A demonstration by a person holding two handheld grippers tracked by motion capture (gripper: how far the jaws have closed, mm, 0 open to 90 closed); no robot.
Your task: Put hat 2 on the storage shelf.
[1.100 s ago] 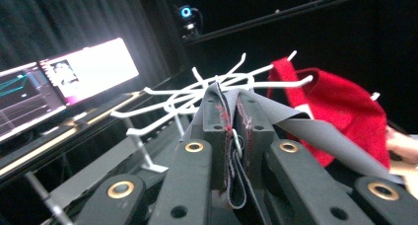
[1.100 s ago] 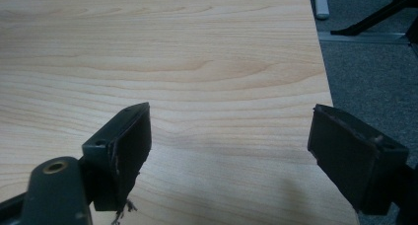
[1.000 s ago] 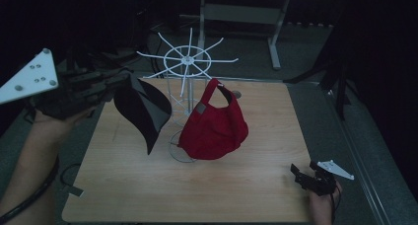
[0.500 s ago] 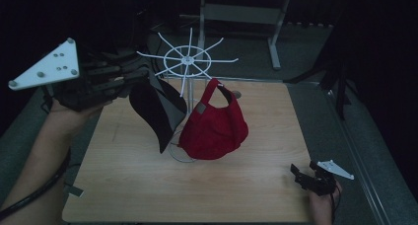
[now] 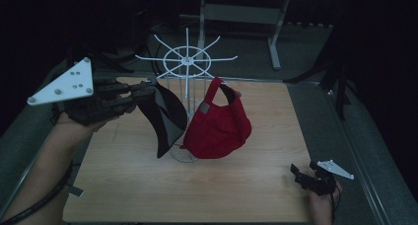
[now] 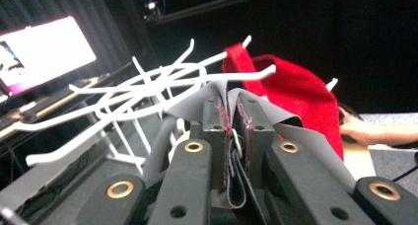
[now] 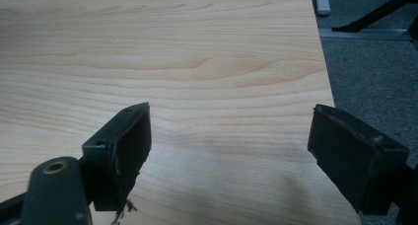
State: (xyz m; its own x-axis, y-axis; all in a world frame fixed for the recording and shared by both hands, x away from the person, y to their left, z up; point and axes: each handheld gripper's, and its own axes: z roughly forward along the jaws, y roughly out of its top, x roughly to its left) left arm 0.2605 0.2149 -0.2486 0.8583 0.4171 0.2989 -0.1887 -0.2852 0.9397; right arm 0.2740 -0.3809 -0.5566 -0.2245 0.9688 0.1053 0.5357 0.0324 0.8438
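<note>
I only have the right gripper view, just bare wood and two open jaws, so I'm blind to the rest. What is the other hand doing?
Observer: The left gripper is shut on the strap of a dark grey bag, lifted off the table beside the white hook rack.
Operator: Is anything on the rack?
Observer: Yes, a red bag hangs from one hook by its strap.
Operator: How close is the grey strap to a hook?
Observer: In the left gripper view the pinched strap sits just below the rack's prongs, not over one.
Operator: And where is my gripper?
Observer: The right gripper rests open at the table's near right corner.
</note>
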